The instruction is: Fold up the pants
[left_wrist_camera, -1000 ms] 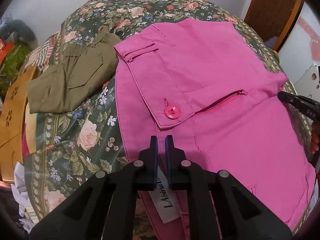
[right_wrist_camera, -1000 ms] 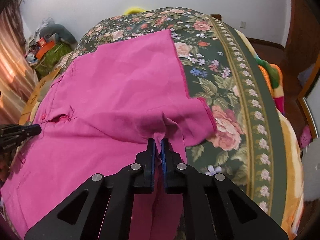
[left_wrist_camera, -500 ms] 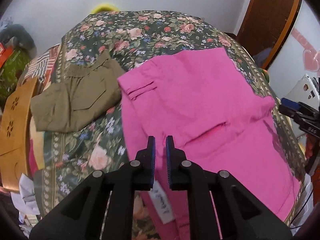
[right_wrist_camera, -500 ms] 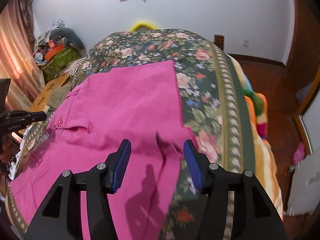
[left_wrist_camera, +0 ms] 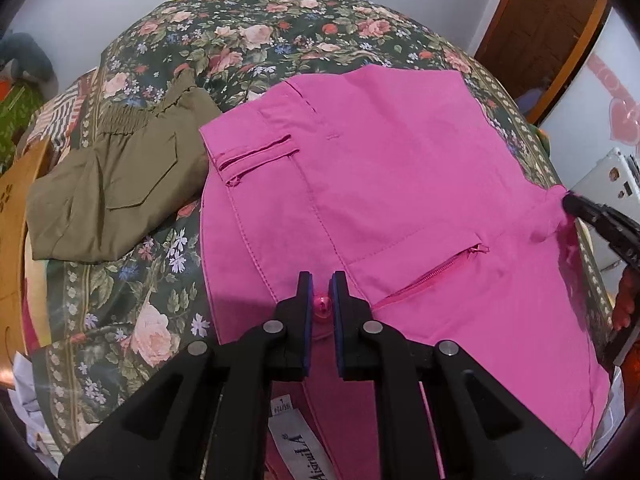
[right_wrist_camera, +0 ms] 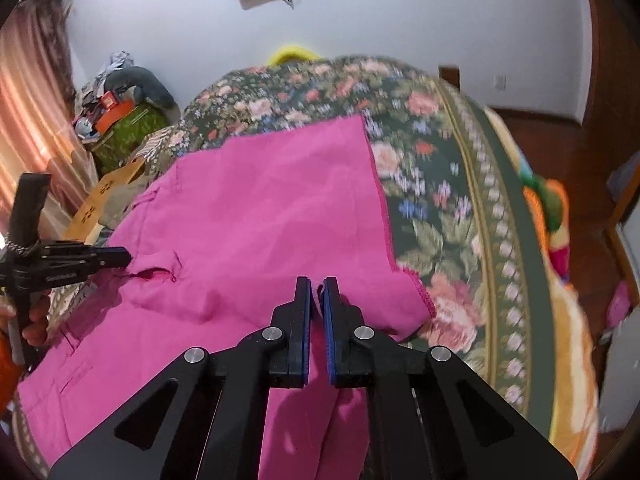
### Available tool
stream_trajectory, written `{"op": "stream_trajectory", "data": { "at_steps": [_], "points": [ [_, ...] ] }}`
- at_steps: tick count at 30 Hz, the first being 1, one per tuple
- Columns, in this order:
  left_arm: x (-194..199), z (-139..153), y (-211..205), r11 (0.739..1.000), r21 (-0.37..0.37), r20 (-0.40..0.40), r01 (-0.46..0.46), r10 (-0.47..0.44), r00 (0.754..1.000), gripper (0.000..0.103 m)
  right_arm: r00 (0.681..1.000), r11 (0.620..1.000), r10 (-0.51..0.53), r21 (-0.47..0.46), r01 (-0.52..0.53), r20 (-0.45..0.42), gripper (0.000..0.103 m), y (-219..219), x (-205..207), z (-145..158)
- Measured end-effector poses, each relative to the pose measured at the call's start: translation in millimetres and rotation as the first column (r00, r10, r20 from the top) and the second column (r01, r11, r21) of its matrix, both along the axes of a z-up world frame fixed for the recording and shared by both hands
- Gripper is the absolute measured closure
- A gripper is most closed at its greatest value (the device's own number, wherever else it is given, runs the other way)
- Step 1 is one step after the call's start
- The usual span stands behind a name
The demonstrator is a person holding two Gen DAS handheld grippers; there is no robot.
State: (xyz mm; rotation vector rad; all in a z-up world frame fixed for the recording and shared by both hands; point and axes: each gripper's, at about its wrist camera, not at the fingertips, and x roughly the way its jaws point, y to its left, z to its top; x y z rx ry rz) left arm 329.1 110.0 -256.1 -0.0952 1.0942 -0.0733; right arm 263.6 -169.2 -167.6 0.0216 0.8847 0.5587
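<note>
Pink pants (left_wrist_camera: 400, 184) lie spread across the floral bedspread (left_wrist_camera: 248, 40), waistband end toward me on the left camera, leg end running away toward the far side of the bed. My left gripper (left_wrist_camera: 322, 280) has its jaws drawn narrow around the pink waistband button (left_wrist_camera: 322, 305), pinching the fabric at the front closure; the white brand label (left_wrist_camera: 298, 444) shows just below, between the gripper arms. A zippered pocket (left_wrist_camera: 432, 276) sits just right of the fingers, and a welt pocket (left_wrist_camera: 256, 154) lies further up on the left side of the garment. On the right wrist camera, my right gripper (right_wrist_camera: 317, 288) is likewise closed down narrow, with a ridge of pink cloth caught between the blue pads (right_wrist_camera: 327, 320) at the edge of the pants nearest me. From that view the left gripper (right_wrist_camera: 120, 258) comes in from the left edge, touching the fabric by the zipper opening. The picture is blurred on the right. Folded olive-green pants (left_wrist_camera: 116, 184) rest on the bedspread just beside the pink pair, to the left. A wooden panel (left_wrist_camera: 12, 232) stands at the bed's left edge.
</note>
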Motion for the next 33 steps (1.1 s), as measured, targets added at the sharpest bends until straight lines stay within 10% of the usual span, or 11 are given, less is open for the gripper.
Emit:
{"op": "stream_trajectory", "data": {
  "at_steps": [26,33],
  "points": [
    [-23,2,16,1.000,0.014,-0.006,-0.025,0.025,1.000,0.086,0.995,0.919,-0.049,-0.394,0.011,-0.086,0.096,-11,33,-36],
    [-42,20,42,0.998,0.010,0.027,-0.060,0.060,0.998,0.073,0.995,0.962,-0.090,-0.265,0.073,-0.051,0.088,-47,21,9]
  ]
}}
